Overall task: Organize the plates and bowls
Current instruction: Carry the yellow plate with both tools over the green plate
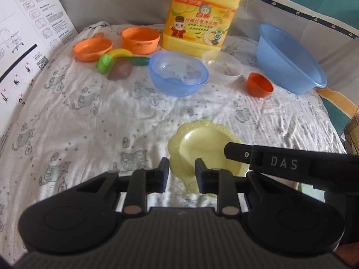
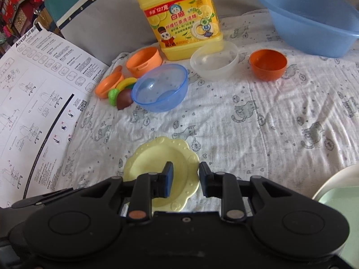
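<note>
- The cat cloth (image 2: 269, 123) covers the whole soft top, and everything sits on it.
- A big paper sheet (image 2: 33, 100) with drawings leans up on the left side.
- The big blue basin (image 2: 314, 22) sits at the far right. I see nothing in it.
- The yellow soap jug (image 2: 179, 22) stands at the back, behind the bowls.
- The left gripper (image 1: 181, 163) has its jaws clenched on the near rim of the yellow plate (image 2: 157, 157).
- The right gripper (image 2: 186, 167) grasps the same plate. One jaw is inside the dish and one is outside the rim.
- The yellow plate is close in front, well apart from the bowls. It is round, so it has no long side. Both hands are on it, so neither is nearer. It looks tipped, and I think it is lifted off the cloth.
- A white plate (image 2: 336, 179) with a pale green plate (image 2: 341, 199) on it peeks in at the right, next to the right hand. I think the yellow plate may go there.
- The blue bowl (image 2: 160, 87) is empty.
- The clear bowl (image 2: 214, 60) beside it looks empty too.
- The small orange bowl (image 2: 268, 63) is empty.
- The orange pot (image 2: 144, 61) and orange pan (image 2: 107, 85) sit far left, with a toy banana (image 2: 126, 82) just beside them.
</note>
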`<state>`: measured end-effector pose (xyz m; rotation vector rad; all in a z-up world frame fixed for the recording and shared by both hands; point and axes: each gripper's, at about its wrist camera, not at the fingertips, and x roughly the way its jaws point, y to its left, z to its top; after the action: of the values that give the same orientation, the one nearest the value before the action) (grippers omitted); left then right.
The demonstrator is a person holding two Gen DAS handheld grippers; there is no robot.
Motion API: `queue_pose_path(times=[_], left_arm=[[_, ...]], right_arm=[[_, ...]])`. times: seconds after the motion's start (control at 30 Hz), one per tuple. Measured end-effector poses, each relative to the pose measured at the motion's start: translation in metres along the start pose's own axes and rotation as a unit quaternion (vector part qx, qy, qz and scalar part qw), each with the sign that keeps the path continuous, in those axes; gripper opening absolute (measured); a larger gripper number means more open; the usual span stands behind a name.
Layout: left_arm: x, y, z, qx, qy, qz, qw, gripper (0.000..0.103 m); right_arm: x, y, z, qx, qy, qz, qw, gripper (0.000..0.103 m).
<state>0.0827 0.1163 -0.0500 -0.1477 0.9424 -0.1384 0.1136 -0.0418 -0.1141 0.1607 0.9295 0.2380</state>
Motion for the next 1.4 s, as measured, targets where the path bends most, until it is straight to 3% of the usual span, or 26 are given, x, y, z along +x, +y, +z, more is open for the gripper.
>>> queue_pose_path(times=[0.6, 1.07, 1.4], left_arm=[[-0.028, -0.085, -0.008, 0.06, -0.008, -0.025, 0.9978, 0.024], [-0.021, -0.182, -0.038, 0.14, 0.022, -0.061, 0.9881, 0.025], [-0.01, -0.212, -0.06, 0.171, 0.05, -0.064, 0.9819, 0.025]], right_arm=[[-0.083, -0.064, -0.017, 0.052, -0.057, -0.014, 0.997, 0.025], [-0.141, -0.144, -0.058, 0.119, -0.08, -0.053, 0.988, 0.025], [-0.154, -0.177, -0.088, 0.148, -0.074, -0.062, 0.984, 0.025]])
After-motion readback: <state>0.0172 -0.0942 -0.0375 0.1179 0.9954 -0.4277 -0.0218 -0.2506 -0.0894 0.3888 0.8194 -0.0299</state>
